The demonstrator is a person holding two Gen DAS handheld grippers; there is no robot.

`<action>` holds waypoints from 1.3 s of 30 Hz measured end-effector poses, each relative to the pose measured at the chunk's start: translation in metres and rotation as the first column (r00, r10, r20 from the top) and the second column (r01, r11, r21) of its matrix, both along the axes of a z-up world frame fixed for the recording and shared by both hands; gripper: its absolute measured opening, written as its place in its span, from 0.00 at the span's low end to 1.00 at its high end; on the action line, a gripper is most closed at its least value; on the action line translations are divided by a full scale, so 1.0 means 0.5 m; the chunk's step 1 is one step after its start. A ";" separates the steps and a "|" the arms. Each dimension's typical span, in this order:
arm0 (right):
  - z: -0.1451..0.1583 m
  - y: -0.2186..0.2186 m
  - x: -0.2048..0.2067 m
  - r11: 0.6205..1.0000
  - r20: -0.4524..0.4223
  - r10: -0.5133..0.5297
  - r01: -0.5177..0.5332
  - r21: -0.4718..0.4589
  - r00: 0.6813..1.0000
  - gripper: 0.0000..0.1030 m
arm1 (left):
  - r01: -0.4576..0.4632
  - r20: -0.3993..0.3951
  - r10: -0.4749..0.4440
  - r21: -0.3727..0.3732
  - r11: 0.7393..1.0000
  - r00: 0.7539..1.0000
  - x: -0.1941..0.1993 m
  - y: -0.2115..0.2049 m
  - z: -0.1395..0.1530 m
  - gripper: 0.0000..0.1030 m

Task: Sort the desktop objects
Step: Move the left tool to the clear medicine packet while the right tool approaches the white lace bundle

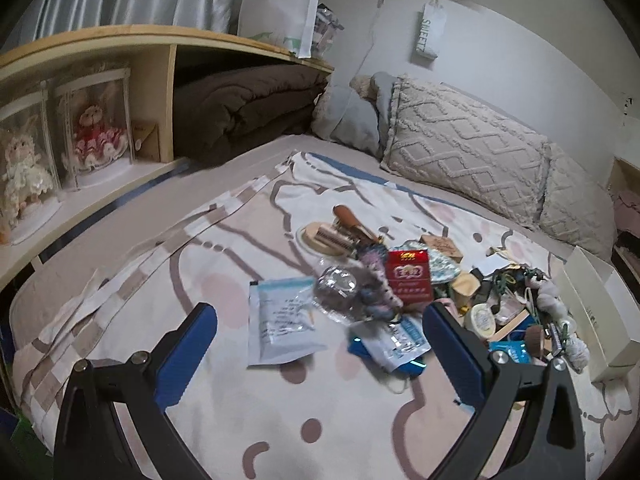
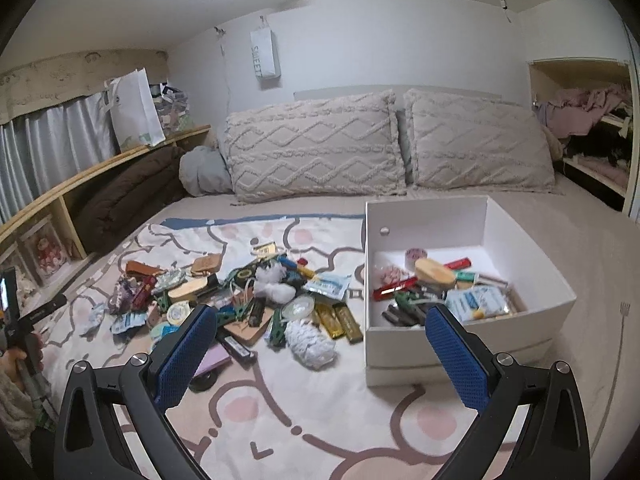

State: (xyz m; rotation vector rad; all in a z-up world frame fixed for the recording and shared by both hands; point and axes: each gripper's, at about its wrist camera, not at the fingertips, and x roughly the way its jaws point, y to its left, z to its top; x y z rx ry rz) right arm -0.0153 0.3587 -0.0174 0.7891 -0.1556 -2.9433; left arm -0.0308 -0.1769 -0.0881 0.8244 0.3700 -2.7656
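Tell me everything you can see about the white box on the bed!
The white box looks like stiff cardboard, open at the top, with tall plain walls and a small round hole in its back wall. It sits upright on the patterned blanket, to the right of the messy pile, seemingly on a flat white piece the same shape. Inside lie a wooden brush, red sticks, wrapped packets and other small bits. Neither gripper touches it.

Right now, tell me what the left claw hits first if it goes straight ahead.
Probably the clear crumpled plastic wrapper between the open left claw fingers' line, with the red box just beyond; depth is uncertain.
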 end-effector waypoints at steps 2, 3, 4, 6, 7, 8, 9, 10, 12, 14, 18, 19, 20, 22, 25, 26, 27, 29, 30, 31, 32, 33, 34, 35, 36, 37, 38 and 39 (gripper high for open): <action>-0.021 -0.013 -0.004 1.000 0.015 -0.005 0.004 0.013 1.000 1.00 | -0.006 0.007 0.006 -0.005 1.000 1.000 -0.001 -0.006 -0.011 1.00; -0.030 -0.020 -0.006 1.000 0.021 -0.006 0.005 0.019 1.000 1.00 | -0.010 0.013 0.010 -0.012 1.000 1.000 -0.002 -0.009 -0.016 1.00; -0.039 -0.026 -0.007 1.000 0.026 -0.006 0.005 0.025 1.000 1.00 | -0.016 0.020 0.016 -0.021 1.000 1.000 -0.003 -0.011 -0.021 1.00; -0.056 -0.038 -0.005 0.999 0.019 -0.012 0.012 0.030 1.000 1.00 | -0.030 0.027 0.031 -0.030 0.999 0.999 -0.004 -0.016 -0.032 1.00; -0.063 -0.043 -0.004 0.999 0.014 -0.014 0.014 0.031 1.000 1.00 | -0.036 0.036 0.037 -0.033 0.999 0.999 -0.005 -0.019 -0.039 1.00; -0.073 -0.050 -0.004 0.999 0.013 -0.013 0.012 0.033 1.000 1.00 | -0.042 0.050 0.043 -0.038 0.998 0.998 -0.008 -0.021 -0.048 1.00; -0.082 -0.057 -0.006 0.999 0.017 -0.009 0.008 0.033 1.000 1.00 | -0.045 0.061 0.048 -0.043 0.998 0.997 -0.011 -0.022 -0.055 1.00; -0.091 -0.065 -0.009 0.999 0.024 -0.004 0.004 0.032 1.000 1.00 | -0.049 0.071 0.053 -0.049 0.998 0.996 -0.014 -0.023 -0.062 1.00; -0.115 -0.080 -0.018 1.000 0.051 0.010 -0.011 0.028 0.999 1.00 | -0.055 0.097 0.060 -0.059 0.997 0.994 -0.022 -0.025 -0.080 1.00; -0.139 -0.094 -0.028 0.999 0.081 0.017 -0.020 0.034 0.997 1.00 | -0.055 0.122 0.062 -0.065 0.996 0.991 -0.030 -0.025 -0.095 1.00; -0.191 -0.119 -0.051 0.998 0.144 0.027 -0.034 0.048 0.989 1.00 | -0.047 0.165 0.060 -0.080 0.996 0.984 -0.045 -0.024 -0.117 1.00; -0.203 -0.122 -0.057 0.998 0.161 0.026 -0.034 0.051 0.987 1.00 | -0.044 0.177 0.058 -0.080 0.996 0.982 -0.049 -0.024 -0.124 1.00; -0.216 -0.126 -0.064 0.998 0.183 0.019 -0.030 0.058 0.983 1.00 | -0.043 0.190 0.058 -0.080 0.996 0.980 -0.052 -0.024 -0.129 1.00; -0.239 -0.132 -0.078 0.997 0.232 0.006 -0.024 0.074 0.973 1.00 | -0.044 0.214 0.059 -0.075 0.996 0.975 -0.059 -0.027 -0.142 1.00; -0.267 -0.138 -0.093 0.996 0.276 0.006 -0.029 0.080 0.961 1.00 | -0.046 0.236 0.062 -0.070 0.996 0.970 -0.066 -0.030 -0.155 1.00; -0.275 -0.141 -0.096 0.996 0.286 0.004 -0.029 0.084 0.958 1.00 | -0.043 0.249 0.059 -0.070 0.997 0.967 -0.070 -0.030 -0.160 1.00; -0.283 -0.143 -0.100 0.996 0.297 0.002 -0.030 0.090 0.955 1.00 | -0.038 0.261 0.055 -0.070 0.997 0.964 -0.074 -0.030 -0.165 1.00; -0.295 -0.145 -0.106 0.995 0.318 0.002 -0.033 0.091 0.948 1.00 | -0.031 0.286 0.051 -0.076 0.997 0.957 -0.084 -0.028 -0.174 1.00; -0.302 -0.146 -0.109 0.995 0.331 0.001 -0.033 0.092 0.944 1.00 | -0.030 0.296 0.053 -0.082 0.996 0.954 -0.089 -0.027 -0.177 1.00; -0.310 -0.146 -0.112 0.995 0.343 -0.003 -0.031 0.094 0.939 1.00 | -0.028 0.305 0.054 -0.089 0.996 0.951 -0.093 -0.024 -0.179 1.00; -0.319 -0.146 -0.116 0.995 0.361 -0.011 -0.026 0.098 0.932 1.00 | -0.025 0.313 0.054 -0.097 0.995 0.948 -0.097 -0.021 -0.180 1.00; -0.328 -0.146 -0.119 0.995 0.378 -0.017 -0.023 0.101 0.926 1.00 | -0.023 0.319 0.055 -0.103 0.994 0.946 -0.100 -0.018 -0.180 1.00; -0.335 -0.145 -0.122 0.995 0.392 -0.022 -0.020 0.102 0.920 1.00 | -0.021 0.326 0.056 -0.108 0.994 0.944 -0.104 -0.017 -0.181 1.00; -0.342 -0.144 -0.124 0.995 0.404 -0.027 -0.016 0.103 0.914 1.00 | -0.021 0.331 0.056 -0.109 0.994 0.942 -0.109 -0.016 -0.181 1.00; -0.344 -0.144 -0.125 0.994 0.408 -0.028 -0.016 0.104 0.913 1.00 | -0.021 0.335 0.057 -0.109 0.994 0.941 -0.113 -0.016 -0.180 1.00; -0.346 -0.144 -0.123 0.994 0.407 -0.032 -0.014 0.109 0.913 1.00 | -0.022 0.337 0.057 -0.106 0.994 0.940 -0.117 -0.018 -0.179 1.00; -0.347 -0.144 -0.120 0.993 0.404 -0.035 -0.013 0.116 0.914 1.00 | -0.024 0.336 0.057 -0.101 0.995 0.940 -0.121 -0.020 -0.178 1.00; -0.348 -0.146 -0.118 0.992 0.403 -0.038 -0.013 0.124 0.914 1.00 | -0.028 0.334 0.058 -0.094 0.995 0.941 -0.124 -0.023 -0.175 1.00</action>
